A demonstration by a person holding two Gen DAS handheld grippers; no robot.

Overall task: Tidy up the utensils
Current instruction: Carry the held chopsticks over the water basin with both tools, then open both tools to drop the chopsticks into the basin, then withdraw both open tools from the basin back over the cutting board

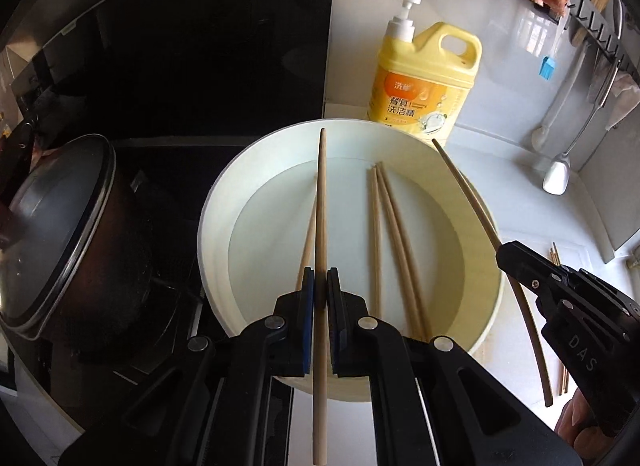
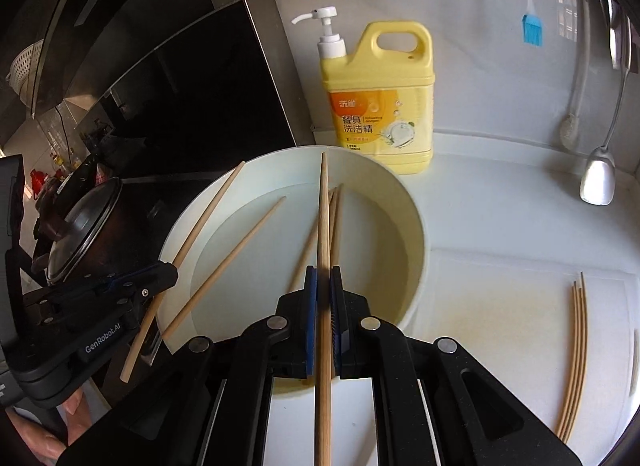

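Note:
A white basin (image 1: pixel 224 185) of water sits on the counter with several wooden chopsticks (image 1: pixel 390 225) lying in it. My left gripper (image 1: pixel 321 286) is shut on one chopstick (image 1: pixel 321 193) held lengthwise above the basin. My right gripper (image 2: pixel 323 286) is shut on another chopstick (image 2: pixel 324 205) over the basin (image 2: pixel 412 234). The right gripper also shows in the left wrist view (image 1: pixel 520 262) with its chopstick (image 1: pixel 464 181). The left gripper shows in the right wrist view (image 2: pixel 160 278) with its chopstick (image 2: pixel 200 225). Several chopsticks (image 2: pixel 576 354) lie on the white cutting board at the right.
A yellow dish soap bottle (image 1: pixel 424 77) stands behind the basin. A lidded dark pot (image 1: pixel 60 234) sits on the black stove at left. A ladle (image 2: pixel 598 181), a blue brush (image 2: pixel 533 29) and other utensils hang on the right wall rack.

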